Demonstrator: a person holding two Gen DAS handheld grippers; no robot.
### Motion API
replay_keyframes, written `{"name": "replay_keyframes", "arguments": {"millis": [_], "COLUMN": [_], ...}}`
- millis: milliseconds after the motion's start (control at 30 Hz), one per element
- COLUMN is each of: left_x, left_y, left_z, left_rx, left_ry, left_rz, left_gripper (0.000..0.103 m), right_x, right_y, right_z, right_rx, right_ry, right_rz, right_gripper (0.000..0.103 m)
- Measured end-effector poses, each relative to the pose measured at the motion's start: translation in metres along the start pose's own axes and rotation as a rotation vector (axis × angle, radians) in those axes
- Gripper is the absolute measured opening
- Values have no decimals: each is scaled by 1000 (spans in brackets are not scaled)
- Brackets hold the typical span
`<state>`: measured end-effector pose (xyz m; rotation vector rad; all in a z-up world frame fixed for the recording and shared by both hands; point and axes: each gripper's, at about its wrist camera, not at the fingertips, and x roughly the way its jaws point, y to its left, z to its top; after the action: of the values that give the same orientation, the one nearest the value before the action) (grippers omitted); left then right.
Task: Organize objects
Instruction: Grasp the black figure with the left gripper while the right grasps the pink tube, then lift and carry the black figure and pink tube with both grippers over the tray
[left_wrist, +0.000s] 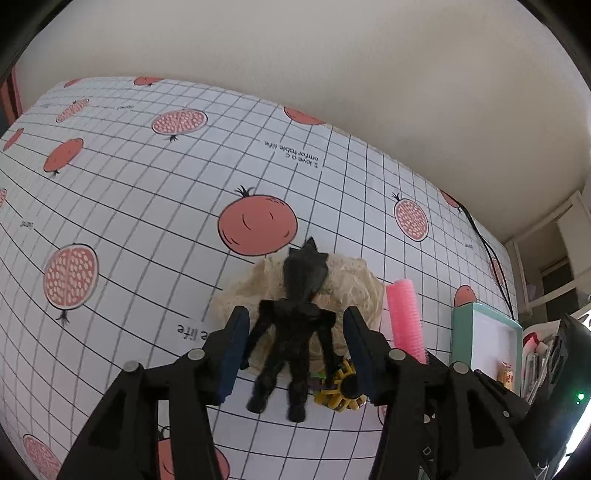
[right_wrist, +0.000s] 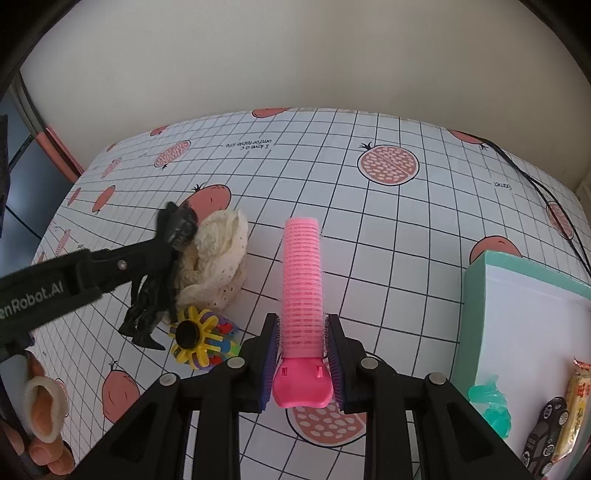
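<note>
Right wrist view: the right gripper fingers are clamped on the pink hair roller. The left gripper fingers stand apart around the black figure, whether touching is unclear. This figure lies on the cream cloth, left of the roller, half hiding the yellow gear toy on the tabletop.

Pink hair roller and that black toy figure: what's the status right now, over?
Right gripper shut on pink hair roller. Left gripper open around black toy figure, pads clear. Cream cloth beneath figure, yellow wheel toy beside its legs.
</note>
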<state>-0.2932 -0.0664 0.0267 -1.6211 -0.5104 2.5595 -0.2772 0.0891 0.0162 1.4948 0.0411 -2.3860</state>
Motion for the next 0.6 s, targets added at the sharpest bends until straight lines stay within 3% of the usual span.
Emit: {"name": "replay_keyframes", "arguments": {"millis": [367, 467, 500, 600], "left_x": [5, 2, 2, 1], "left_y": [-1, -1, -1, -1], "left_z": [-3, -2, -2, -2], "left_rx": [16, 20, 20, 22], "left_ry": [2, -7, -6, -8], "left_rz": [37, 37, 36, 43], "left_gripper": [54, 46, 37, 33], "right_x": [3, 3, 3, 2], "right_y": [0, 0, 0, 0], "right_z": [-3, -4, -4, -4], "right_rx": [-6, -7, -8, -10], "right_ry": [7, 6, 5, 2], "right_rz": [-2, -2, -2, -1], "right_gripper": [27, 27, 27, 27]}}
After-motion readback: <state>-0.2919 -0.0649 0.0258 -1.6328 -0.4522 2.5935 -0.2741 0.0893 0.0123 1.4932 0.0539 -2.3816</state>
